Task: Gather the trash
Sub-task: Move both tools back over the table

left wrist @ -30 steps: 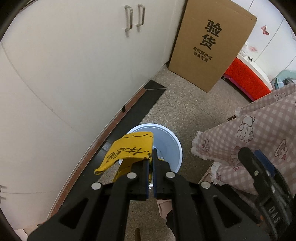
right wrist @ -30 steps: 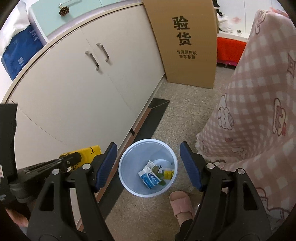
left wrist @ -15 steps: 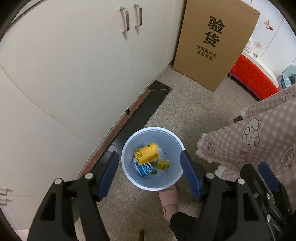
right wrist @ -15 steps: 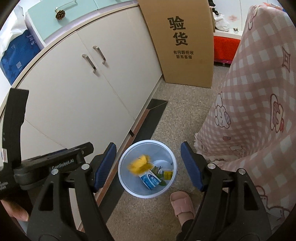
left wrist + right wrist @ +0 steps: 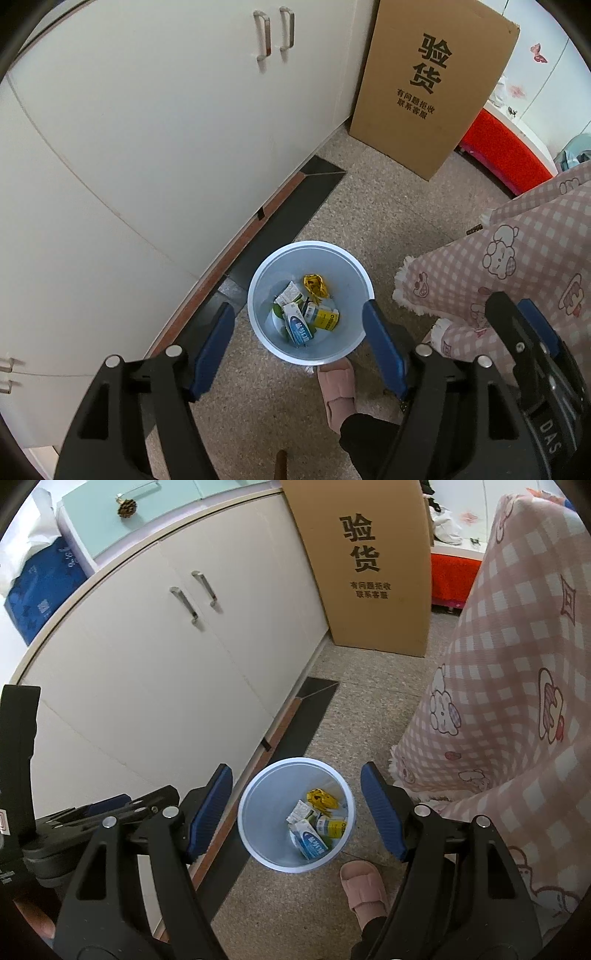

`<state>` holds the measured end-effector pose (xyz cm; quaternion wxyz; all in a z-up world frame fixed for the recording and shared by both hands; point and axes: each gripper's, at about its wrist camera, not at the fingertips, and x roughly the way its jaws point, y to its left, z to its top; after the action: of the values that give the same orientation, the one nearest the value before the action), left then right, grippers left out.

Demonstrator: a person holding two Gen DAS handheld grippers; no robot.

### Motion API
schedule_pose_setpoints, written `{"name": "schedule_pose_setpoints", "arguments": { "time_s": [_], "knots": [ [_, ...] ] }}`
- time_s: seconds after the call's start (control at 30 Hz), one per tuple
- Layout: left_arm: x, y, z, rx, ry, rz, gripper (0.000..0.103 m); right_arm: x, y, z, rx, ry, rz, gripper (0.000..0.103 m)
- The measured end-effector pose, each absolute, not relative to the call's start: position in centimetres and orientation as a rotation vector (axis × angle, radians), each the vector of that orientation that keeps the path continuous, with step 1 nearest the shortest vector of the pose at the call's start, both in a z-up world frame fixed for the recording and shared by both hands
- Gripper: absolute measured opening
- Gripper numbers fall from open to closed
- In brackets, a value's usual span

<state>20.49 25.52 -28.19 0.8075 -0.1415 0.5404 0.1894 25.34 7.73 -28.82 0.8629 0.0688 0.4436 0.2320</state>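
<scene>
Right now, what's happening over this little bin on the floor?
A person holds a two-finger gripper in each hand above a pale blue bin, collecting trash. The left gripper, its jaws opening, has nothing between them; a crumpled yellow wrapper lies in the bin with small cartons. The right gripper is open and empty too.

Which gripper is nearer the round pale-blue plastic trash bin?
Left, narrowly. The left gripper hangs almost straight above the pale-blue plastic bin, jaws opening, empty; the right gripper stands open, angled at it from farther back.
</scene>
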Motion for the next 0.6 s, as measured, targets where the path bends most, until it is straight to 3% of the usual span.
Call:
{"name": "schedule_pose_setpoints", "arguments": {
  "time_s": [0.1, 0.27, 0.6],
  "knots": [
    [19.0, 25.8, -26.4, -0.316, 1.105, 0.437, 0.07, 24.7, 7.6, -27.3, 0.129, 0.914, 0.527, 0.071],
    [16.9, 25.4, -21.4, -0.341, 0.956, 0.465, 0.07, 22.3, 6.2, -20.1, 0.151, 0.777, 0.586, 0.071],
    [18.1, 16.9, -12.1, -0.276, 0.796, 0.232, 0.076, 21.1, -4.1, -11.1, 0.125, 0.638, 0.445, 0.072]
  ]
}}
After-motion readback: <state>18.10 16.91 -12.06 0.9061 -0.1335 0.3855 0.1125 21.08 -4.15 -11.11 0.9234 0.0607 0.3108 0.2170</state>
